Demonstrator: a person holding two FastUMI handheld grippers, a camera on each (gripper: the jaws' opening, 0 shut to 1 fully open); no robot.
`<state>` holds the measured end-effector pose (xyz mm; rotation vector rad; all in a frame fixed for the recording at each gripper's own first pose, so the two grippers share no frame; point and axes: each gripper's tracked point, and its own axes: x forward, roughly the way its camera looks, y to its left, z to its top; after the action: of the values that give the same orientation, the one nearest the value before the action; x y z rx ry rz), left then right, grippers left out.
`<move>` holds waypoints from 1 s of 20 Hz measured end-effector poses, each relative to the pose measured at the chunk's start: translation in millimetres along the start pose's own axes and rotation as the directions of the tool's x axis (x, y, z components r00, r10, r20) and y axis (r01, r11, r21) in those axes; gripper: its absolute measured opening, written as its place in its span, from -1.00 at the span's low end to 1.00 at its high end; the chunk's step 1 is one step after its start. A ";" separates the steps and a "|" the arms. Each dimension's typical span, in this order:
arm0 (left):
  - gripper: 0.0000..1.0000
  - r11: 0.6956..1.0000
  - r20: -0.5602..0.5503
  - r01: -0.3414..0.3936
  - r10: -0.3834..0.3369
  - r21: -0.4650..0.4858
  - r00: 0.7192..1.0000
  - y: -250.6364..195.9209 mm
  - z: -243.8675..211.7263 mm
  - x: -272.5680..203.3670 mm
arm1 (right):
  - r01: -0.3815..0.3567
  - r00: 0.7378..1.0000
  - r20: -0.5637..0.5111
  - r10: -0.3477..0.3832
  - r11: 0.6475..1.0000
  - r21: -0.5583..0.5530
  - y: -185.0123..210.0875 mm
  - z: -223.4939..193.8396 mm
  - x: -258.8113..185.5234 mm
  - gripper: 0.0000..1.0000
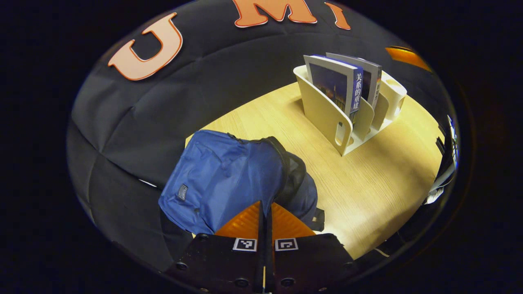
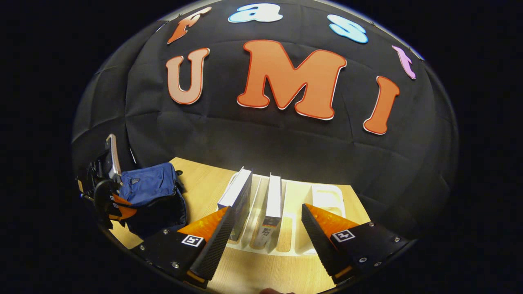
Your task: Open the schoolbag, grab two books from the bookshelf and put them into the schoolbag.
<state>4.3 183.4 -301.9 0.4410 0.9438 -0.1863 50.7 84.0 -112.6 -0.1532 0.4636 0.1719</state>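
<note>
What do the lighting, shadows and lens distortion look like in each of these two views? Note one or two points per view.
Left gripper view: warm light falls on the table, the bookshelf casts a soft shadow toward the schoolbag, and the fisheye bends the table edge. Right gripper view: the wall is dim, the books are brightly lit, and the edges darken and curve.

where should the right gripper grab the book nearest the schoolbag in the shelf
Grip the book by its exposed top edge, coming from above with the open right gripper straddling its thickness. It stands upright in the bookshelf, whose walls cover its lower faces.
</note>
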 end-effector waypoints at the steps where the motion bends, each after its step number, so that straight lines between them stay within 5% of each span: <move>1: -0.96 1.000 0.007 0.008 -0.008 0.004 1.000 4.4 5.3 -5.1 | -0.011 1.000 -0.028 0.012 1.000 0.007 6.6 -0.5 5.3 0.96; 12: -0.96 0.999 0.104 0.034 -0.033 -0.013 0.994 85.0 50.3 -27.5 | -0.001 0.985 -0.175 0.008 0.999 0.040 44.8 19.0 61.3 0.96; 20: -0.96 0.995 0.178 0.090 -0.079 -0.053 0.981 121.9 73.9 -39.3 | 0.049 0.948 -0.317 -0.037 0.998 0.029 52.7 13.6 90.5 0.97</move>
<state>78.1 258.4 -198.0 0.3227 0.7926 -0.2686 125.7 149.5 -147.5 -0.1555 0.7832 0.0956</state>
